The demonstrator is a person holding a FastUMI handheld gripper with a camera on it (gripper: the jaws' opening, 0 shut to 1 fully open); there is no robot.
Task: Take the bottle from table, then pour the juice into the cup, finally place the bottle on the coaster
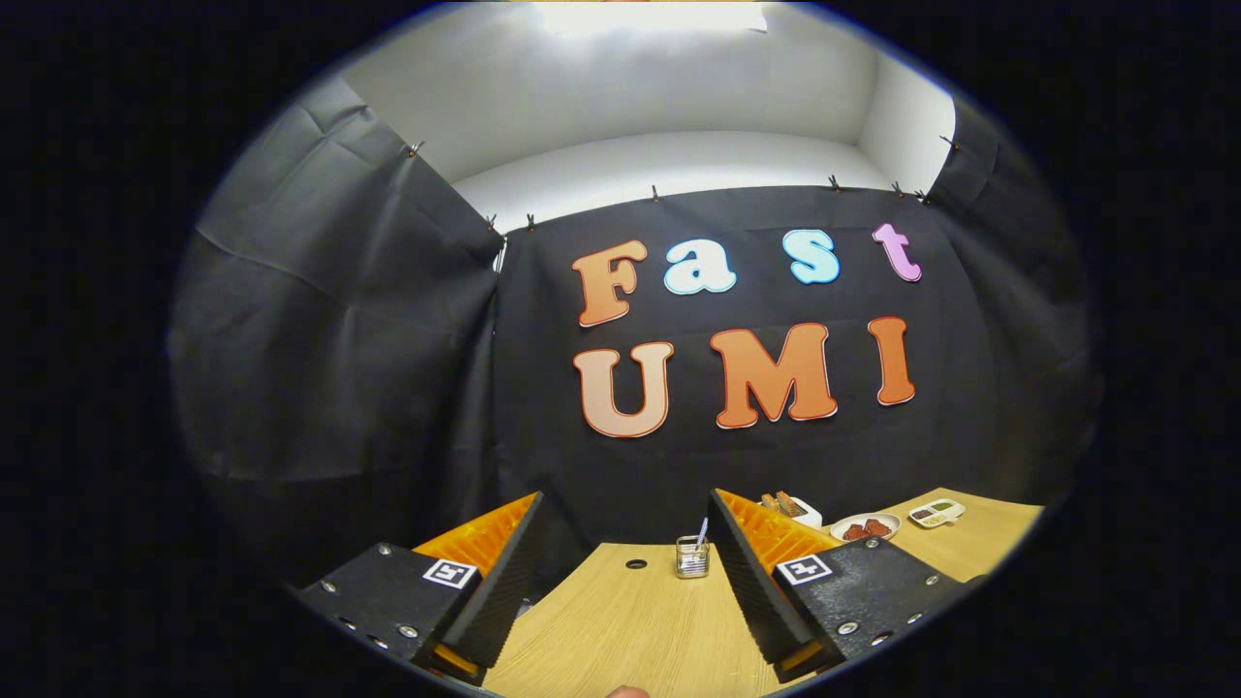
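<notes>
Gripper view looks along the wooden table (620, 630) toward the black cloth wall. Nearest, the gripper (620, 562) has its fingers spread wide with nothing between them. Just ahead, between the fingertips, stands a small glass jar (691, 558) with a straw in it; whether this is the cup I cannot tell. Beyond the right-side finger sit a white dish (866, 527) of something reddish and a small tray (937, 512). As for the bottle and coaster, I cannot say where they are or how the bottle looks, so progress can't be judged: empty fingers suit both reaching out and having let go
</notes>
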